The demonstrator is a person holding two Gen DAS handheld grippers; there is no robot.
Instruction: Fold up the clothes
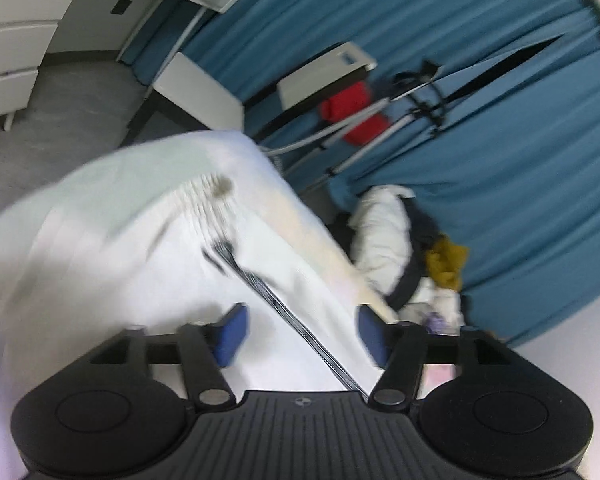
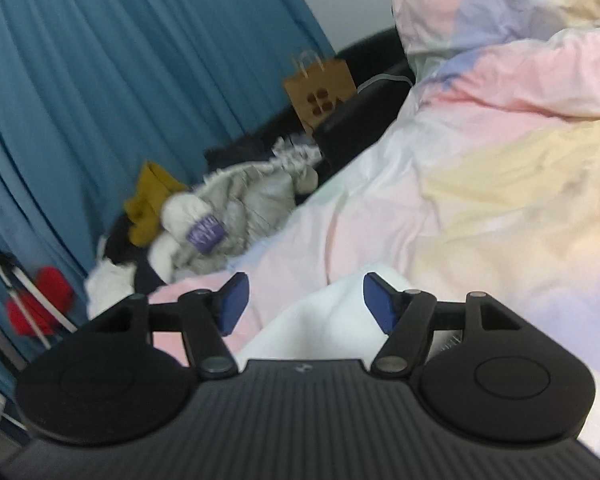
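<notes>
Bed (image 2: 500, 184): white garment (image 1: 140, 240) lies diagonally.

I see a blue curtain (image 2: 100, 80), a paper bag (image 2: 320, 88) (brown, handled) and a pastel duvet (image 2: 500, 168).

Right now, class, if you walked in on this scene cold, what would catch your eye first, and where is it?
First, the white garment, spread across the bed in the left wrist view, with the open left gripper over it. Next, the teal curtain filling the background. Then the pastel duvet on the right of the right wrist view, and the clothes pile at the bed's edge.
</notes>
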